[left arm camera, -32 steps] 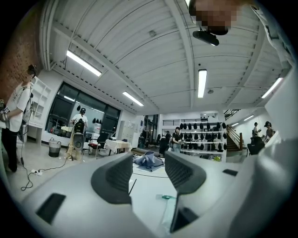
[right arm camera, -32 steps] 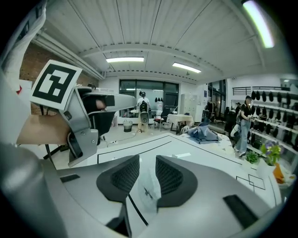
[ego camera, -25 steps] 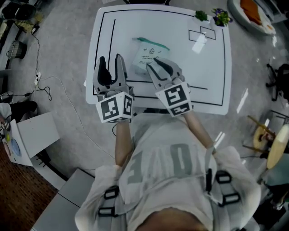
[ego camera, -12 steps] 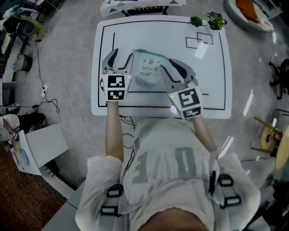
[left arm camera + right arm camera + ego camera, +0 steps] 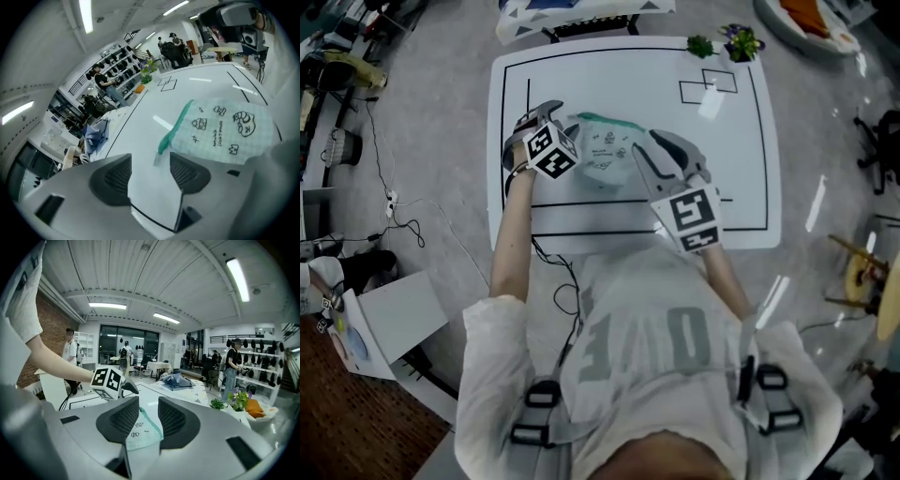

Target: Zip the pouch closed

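A pale checked pouch (image 5: 605,155) with small drawings and a green zipper (image 5: 176,126) lies flat on the white table (image 5: 741,187). My left gripper (image 5: 546,122) points down at the pouch's left end. In the left gripper view its jaws (image 5: 150,164) have just been opening and stand wide, with the small zipper pull (image 5: 157,158) lying between the pads, untouched. My right gripper (image 5: 654,148) hovers at the pouch's right end. Its jaws (image 5: 147,416) stand partly apart, and the pouch (image 5: 140,432) shows through the gap, not pinched.
Black lines frame the table top, with two small rectangles (image 5: 708,86) drawn at the back right beside two little plants (image 5: 727,42). Cables (image 5: 394,202) trail over the floor at the left. People and shelves stand far behind in both gripper views.
My left gripper has gone from the table's near left edge to the pouch's left end, dropping and rolling so its marker cube sits tilted. The right gripper has shifted slightly.
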Motion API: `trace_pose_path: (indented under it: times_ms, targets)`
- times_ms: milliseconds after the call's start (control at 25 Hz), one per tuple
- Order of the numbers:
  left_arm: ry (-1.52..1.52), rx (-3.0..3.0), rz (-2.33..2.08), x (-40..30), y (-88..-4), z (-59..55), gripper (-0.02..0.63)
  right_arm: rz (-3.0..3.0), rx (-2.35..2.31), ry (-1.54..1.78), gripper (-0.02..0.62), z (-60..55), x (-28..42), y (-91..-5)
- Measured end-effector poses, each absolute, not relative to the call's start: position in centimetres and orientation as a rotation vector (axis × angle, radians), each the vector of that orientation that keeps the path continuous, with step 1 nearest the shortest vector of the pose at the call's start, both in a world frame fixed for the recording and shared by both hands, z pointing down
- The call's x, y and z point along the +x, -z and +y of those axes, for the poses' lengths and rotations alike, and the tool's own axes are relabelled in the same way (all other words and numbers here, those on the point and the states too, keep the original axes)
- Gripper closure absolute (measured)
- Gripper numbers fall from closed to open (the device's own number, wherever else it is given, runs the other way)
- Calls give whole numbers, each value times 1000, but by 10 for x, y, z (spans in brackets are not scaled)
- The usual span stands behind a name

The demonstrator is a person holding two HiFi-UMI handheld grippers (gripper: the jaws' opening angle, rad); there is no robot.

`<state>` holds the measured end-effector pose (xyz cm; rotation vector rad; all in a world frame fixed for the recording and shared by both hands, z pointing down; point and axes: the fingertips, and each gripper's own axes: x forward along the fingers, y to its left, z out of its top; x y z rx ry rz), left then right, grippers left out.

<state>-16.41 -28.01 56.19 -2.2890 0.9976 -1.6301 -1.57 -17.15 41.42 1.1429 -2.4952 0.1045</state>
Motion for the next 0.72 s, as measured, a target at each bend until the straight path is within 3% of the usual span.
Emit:
trace_pose_path:
  times_ms: [280, 400, 720]
  targets:
    - [1703, -2252, 876, -165, -585, -292, 357, -2503, 1189, -181, 494, -182, -18, -423]
    - [1719, -2227, 849, -165, -592, -294, 456, -2499, 1184, -197, 494, -183, -19, -428]
    - [1805, -2303, 750, -163, -605, -293, 484, -2486, 1160, -217, 494, -187, -24, -435]
